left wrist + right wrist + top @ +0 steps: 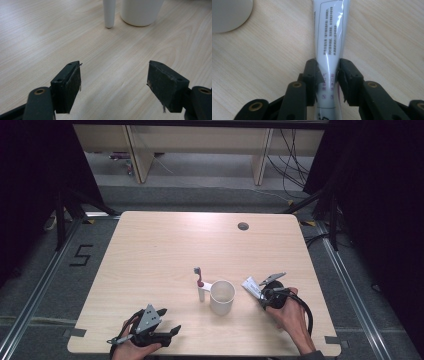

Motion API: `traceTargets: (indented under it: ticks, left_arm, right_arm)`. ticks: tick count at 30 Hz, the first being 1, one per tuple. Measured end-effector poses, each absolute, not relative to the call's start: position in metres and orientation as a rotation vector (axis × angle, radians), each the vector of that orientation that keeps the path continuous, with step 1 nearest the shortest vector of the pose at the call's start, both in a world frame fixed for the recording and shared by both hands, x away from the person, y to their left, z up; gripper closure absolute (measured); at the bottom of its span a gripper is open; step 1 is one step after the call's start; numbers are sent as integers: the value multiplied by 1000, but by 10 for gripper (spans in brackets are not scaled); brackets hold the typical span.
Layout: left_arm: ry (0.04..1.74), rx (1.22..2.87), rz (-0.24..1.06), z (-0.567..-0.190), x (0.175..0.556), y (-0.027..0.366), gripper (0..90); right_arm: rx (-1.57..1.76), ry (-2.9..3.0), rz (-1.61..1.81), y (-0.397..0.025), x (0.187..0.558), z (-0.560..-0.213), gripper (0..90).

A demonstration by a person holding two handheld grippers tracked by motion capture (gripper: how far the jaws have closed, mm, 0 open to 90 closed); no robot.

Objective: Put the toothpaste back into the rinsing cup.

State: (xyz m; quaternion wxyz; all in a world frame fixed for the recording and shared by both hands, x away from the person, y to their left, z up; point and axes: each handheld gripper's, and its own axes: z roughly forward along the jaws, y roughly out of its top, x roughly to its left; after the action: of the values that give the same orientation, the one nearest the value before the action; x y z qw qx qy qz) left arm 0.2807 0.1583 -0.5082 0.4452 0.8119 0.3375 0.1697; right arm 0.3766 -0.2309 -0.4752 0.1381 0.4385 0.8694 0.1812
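Two tongs: right tongs (327,75) clamping toothpaste tube (329,37), left tongs (113,85) agape.

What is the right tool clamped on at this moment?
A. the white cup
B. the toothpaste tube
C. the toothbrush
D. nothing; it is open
B: in the right gripper view, the right tool has both jaws pressed against the white toothpaste tube.

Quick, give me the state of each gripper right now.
Left gripper: open, holding nothing, jaws wide apart over the table.
Right gripper: closed on the toothpaste tube.
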Motion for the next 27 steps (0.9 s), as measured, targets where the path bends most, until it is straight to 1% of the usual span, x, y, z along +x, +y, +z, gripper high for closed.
traceTargets:
  ticks: [8, 13, 20, 27]
  left_arm:
    - [830, 2032, 434, -507, 281, 160, 268]
    - [837, 2011, 422, -508, 281, 158, 268]
    - [829, 2026, 425, -508, 281, 159, 268]
    - [827, 2027, 424, -508, 281, 159, 268]
  right_arm:
    - [1271, 2536, 491, -230, 381, -474, 689]
    - [1278, 2538, 486, -231, 383, -476, 698]
    - [1262, 2556, 447, -236, 385, -480, 749]
    - [1280, 2567, 449, -237, 386, -480, 757]
